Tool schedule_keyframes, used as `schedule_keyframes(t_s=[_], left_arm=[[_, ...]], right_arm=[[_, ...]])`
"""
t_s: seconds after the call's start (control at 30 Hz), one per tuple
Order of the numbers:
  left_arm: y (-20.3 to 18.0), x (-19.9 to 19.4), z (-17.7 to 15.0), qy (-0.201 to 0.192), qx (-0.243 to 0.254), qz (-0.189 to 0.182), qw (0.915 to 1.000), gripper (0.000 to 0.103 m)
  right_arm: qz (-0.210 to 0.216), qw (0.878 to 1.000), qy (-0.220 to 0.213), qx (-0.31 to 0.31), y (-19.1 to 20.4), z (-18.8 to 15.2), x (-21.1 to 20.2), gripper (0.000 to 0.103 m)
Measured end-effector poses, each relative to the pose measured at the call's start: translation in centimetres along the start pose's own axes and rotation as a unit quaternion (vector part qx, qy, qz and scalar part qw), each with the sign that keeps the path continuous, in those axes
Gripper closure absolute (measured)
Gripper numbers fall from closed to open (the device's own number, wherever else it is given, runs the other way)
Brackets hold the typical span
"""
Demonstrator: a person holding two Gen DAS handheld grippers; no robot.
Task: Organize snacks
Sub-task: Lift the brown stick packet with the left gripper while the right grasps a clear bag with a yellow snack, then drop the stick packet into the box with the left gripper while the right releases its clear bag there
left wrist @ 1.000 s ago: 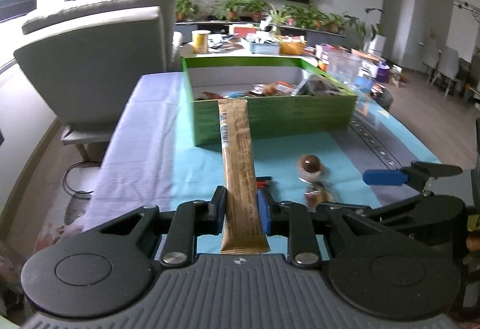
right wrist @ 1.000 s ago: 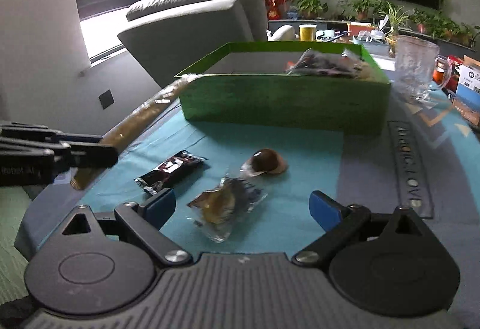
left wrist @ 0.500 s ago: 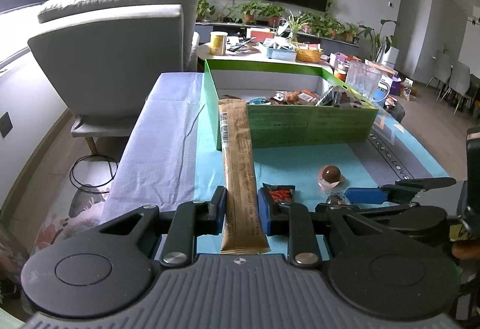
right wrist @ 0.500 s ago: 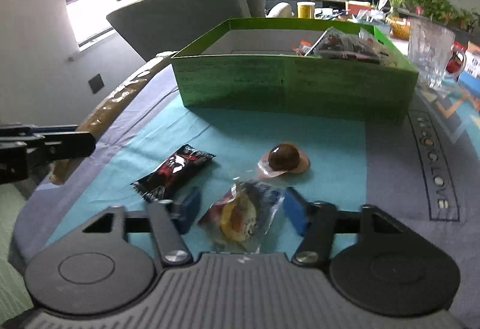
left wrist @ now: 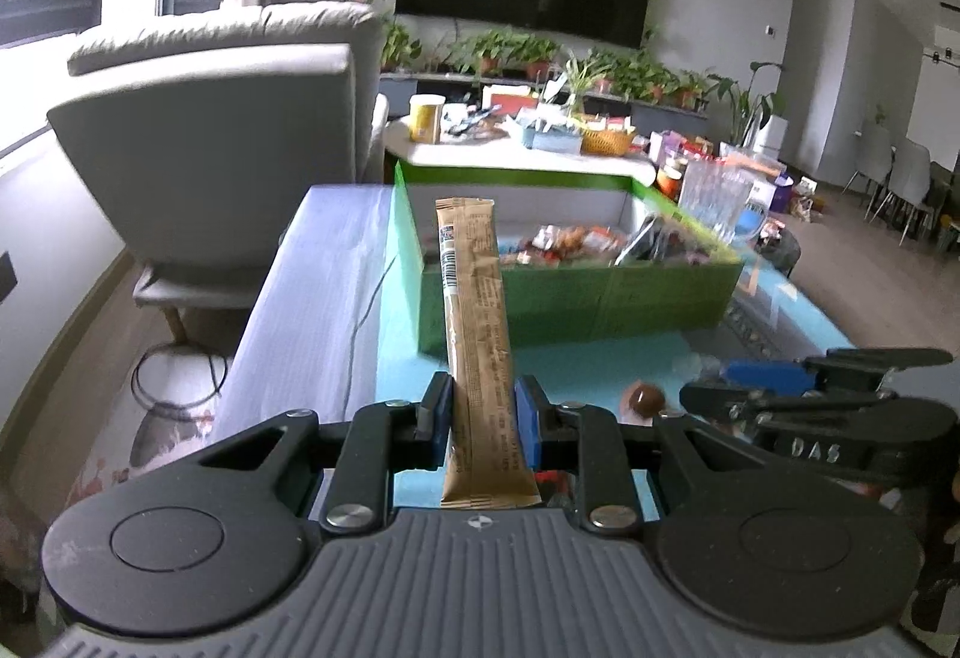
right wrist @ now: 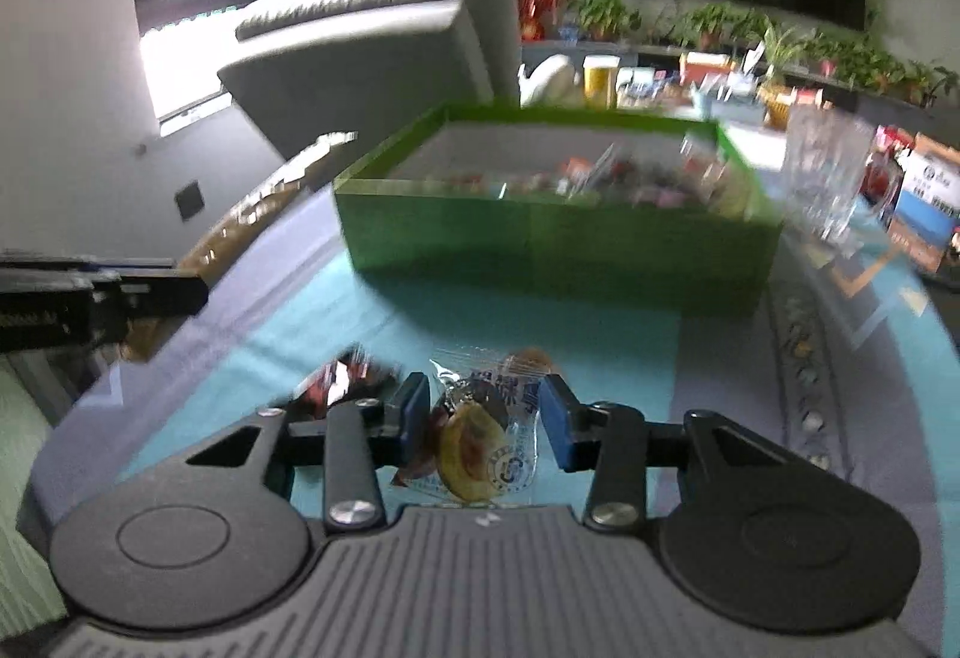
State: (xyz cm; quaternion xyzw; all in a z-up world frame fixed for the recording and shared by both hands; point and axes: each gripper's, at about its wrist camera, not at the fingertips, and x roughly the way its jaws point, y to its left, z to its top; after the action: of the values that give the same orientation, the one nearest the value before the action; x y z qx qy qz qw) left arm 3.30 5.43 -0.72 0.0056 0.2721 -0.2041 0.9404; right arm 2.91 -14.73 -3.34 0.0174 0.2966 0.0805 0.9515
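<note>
My left gripper [left wrist: 480,412] is shut on a long tan snack stick [left wrist: 474,322] that points forward at the green box [left wrist: 576,298], which holds several wrapped snacks. My right gripper [right wrist: 485,418] is shut on a clear packet with a yellow pastry [right wrist: 480,436], held just above the teal cloth. A black and red packet [right wrist: 345,379] lies to its left, and a round brown sweet [left wrist: 645,399] lies on the cloth ahead. The right gripper [left wrist: 798,394] also shows at the right of the left wrist view. The left gripper with its stick [right wrist: 240,232] shows at the left of the right wrist view.
The green box [right wrist: 558,238] stands at the middle of the table on a teal and lilac cloth. A clear glass mug [right wrist: 825,178] and a carton stand to its right. A grey armchair [left wrist: 228,118] sits beyond the table's left side, and a cluttered coffee table behind.
My right gripper closed around the clear pastry packet and lifted it slightly off the cloth. The left gripper kept its hold on the tan stick.
</note>
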Motion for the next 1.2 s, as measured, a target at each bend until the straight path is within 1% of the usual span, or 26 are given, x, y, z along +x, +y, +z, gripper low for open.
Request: schedule_keyframes(t_s=[0.3,0.4,0.6,0.8,1.1,1.13,1.2], left_arm=[[-1.7,1.8,4.0,-0.036,0.015,-0.012,0.9992,0.082],[-2.2,2.7,5.2,-0.040,0.019,-0.017,0.9989,0.082],[-2.4,5.3,7.1,-0.037,0.022,-0.014,0.9990,0.082],[-2.0,8.4,8.5,-0.027,0.024,-0.008,0.9993,0.082],[-1.3,14.3,9.5,0.002,0.019,-0.003,0.9998,0.081],[-1.3,14.9,9.4,0.006,0.021,-0.002,0.9998,0.081],[-1.3,15.8,9.0,0.013,0.028,0.002,0.9995,0.077]], right_arm=[[-0.019,0.996,-0.082,0.016,-2.5,4.5,-1.0,0.061],[-0.024,0.994,-0.103,0.020,-3.4,6.0,-0.8,0.061],[-0.034,0.990,-0.131,0.028,-4.8,8.6,0.7,0.061],[-0.034,0.990,-0.132,0.035,-5.8,9.9,3.2,0.060],[-0.038,0.993,-0.101,0.044,-7.3,10.1,7.6,0.060],[-0.039,0.993,-0.098,0.046,-7.5,10.1,7.9,0.060],[-0.039,0.994,-0.092,0.047,-7.8,10.0,8.6,0.059]])
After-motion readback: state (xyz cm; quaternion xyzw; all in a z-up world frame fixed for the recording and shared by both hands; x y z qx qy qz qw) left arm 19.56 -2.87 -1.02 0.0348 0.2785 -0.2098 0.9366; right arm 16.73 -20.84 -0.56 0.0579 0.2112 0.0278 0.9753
